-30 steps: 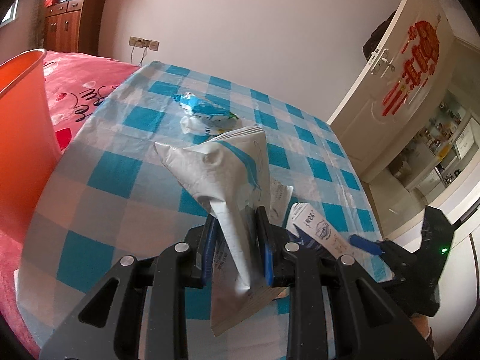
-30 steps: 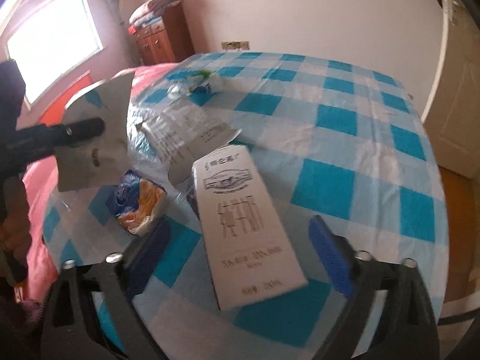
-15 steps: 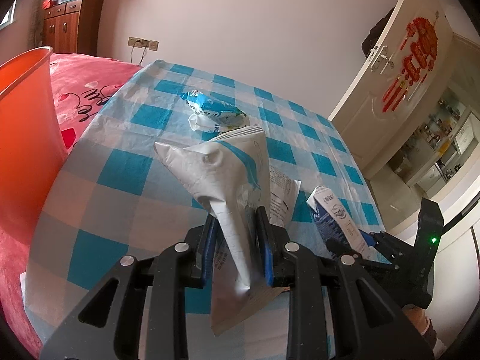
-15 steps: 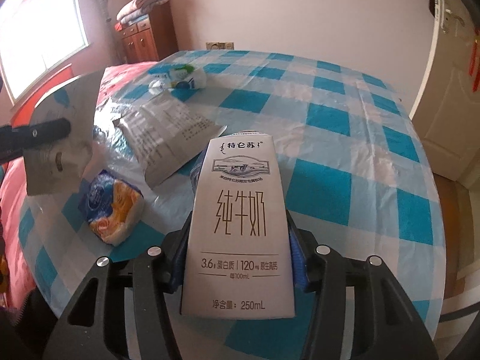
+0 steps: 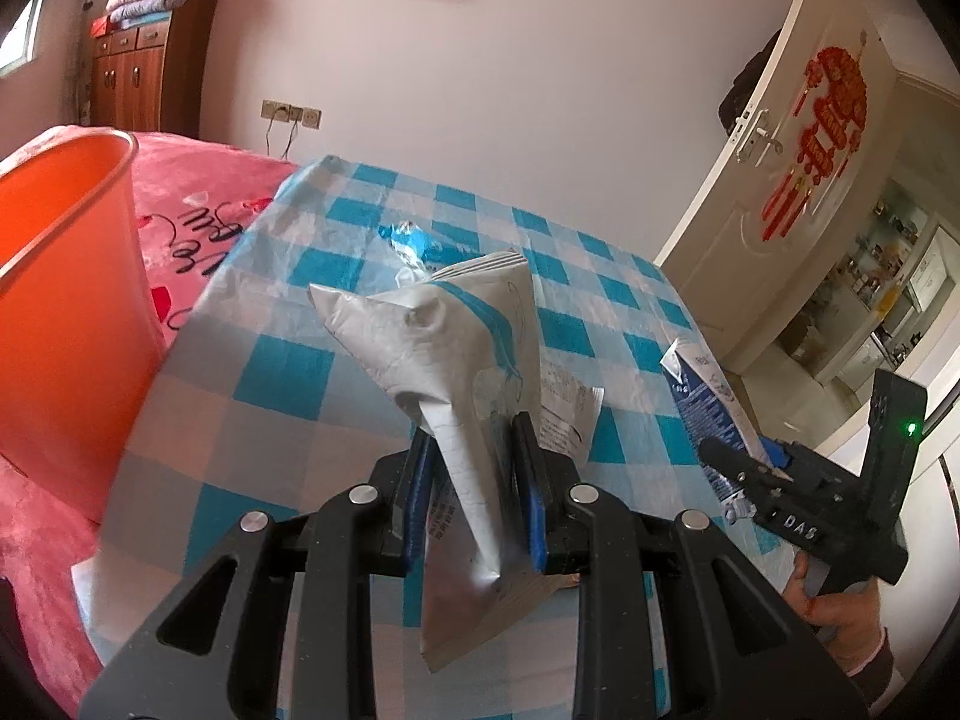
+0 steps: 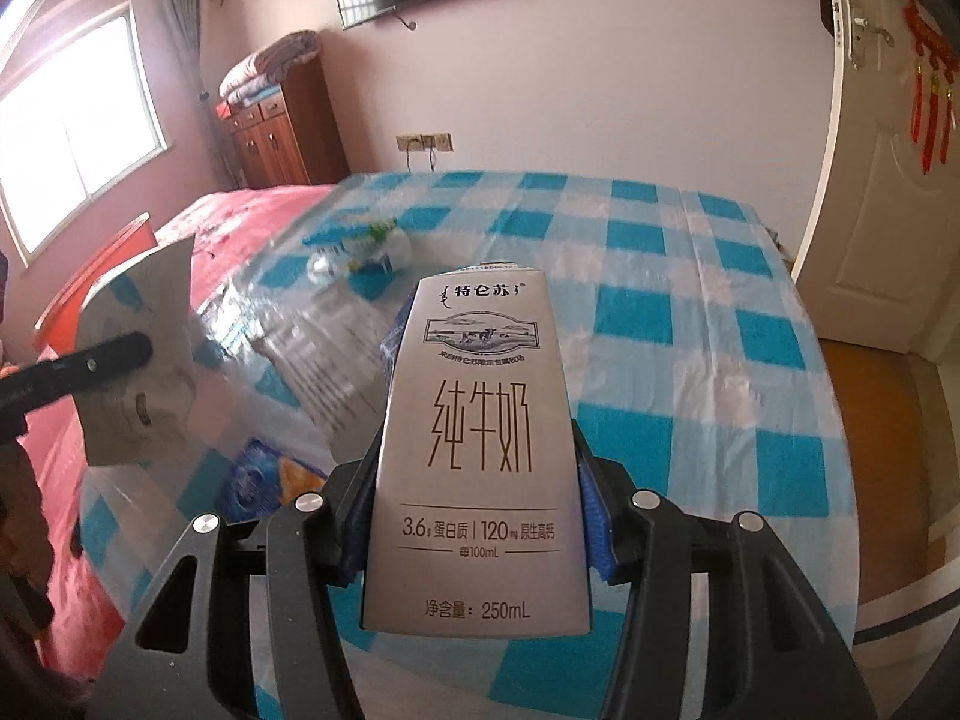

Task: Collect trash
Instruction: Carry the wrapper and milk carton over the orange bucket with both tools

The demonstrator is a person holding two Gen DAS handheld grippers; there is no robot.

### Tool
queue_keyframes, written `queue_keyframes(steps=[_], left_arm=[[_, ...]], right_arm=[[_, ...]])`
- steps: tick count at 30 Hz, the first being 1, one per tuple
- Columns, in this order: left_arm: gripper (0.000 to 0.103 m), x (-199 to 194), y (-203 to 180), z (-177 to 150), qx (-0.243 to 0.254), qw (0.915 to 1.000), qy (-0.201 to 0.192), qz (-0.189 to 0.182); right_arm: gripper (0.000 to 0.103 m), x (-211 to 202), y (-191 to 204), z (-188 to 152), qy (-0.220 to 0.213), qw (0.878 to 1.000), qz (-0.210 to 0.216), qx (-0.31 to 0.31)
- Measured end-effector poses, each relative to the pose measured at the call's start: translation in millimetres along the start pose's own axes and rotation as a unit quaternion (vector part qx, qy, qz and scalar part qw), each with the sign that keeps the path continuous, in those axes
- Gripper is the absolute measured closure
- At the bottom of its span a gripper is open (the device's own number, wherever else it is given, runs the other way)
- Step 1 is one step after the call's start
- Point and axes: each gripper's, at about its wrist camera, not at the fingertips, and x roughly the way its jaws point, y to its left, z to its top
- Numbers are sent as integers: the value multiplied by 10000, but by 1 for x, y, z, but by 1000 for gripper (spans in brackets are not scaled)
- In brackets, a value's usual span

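My left gripper (image 5: 474, 450) is shut on a crumpled grey pouch (image 5: 438, 336) with a blue stripe and holds it above the checked table (image 5: 288, 372). The same pouch (image 6: 138, 360) shows at the left of the right wrist view. My right gripper (image 6: 477, 456) is shut on a grey milk carton (image 6: 480, 420), its pads pressing both sides, and the carton hangs clear of the table. The left wrist view shows that carton (image 5: 702, 396) at the right, tilted. An orange bin (image 5: 60, 300) stands at the left, beside the table.
On the table lie a flat silver wrapper (image 6: 318, 348), a blue-and-orange snack packet (image 6: 258, 480) and a blue-green wrapper (image 6: 366, 246) farther back. A pink bed (image 6: 240, 210) lies beyond the bin. A white door (image 6: 888, 180) is at the right.
The right gripper closed on the milk carton that lay on the table and lifted it. The left gripper rose slightly with the pouch still held.
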Motion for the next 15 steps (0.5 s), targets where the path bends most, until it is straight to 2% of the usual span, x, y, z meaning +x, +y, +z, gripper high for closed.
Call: queue_keyframes(steps=[7, 15], left_arm=[[76, -14, 2, 6, 60, 9998, -173, 55], [76, -35, 10, 16, 31, 9988, -478, 129]], right_arm=[[48, -2, 6, 16, -43, 9997, 214, 78], [48, -2, 28, 38, -58, 9977, 662, 119]])
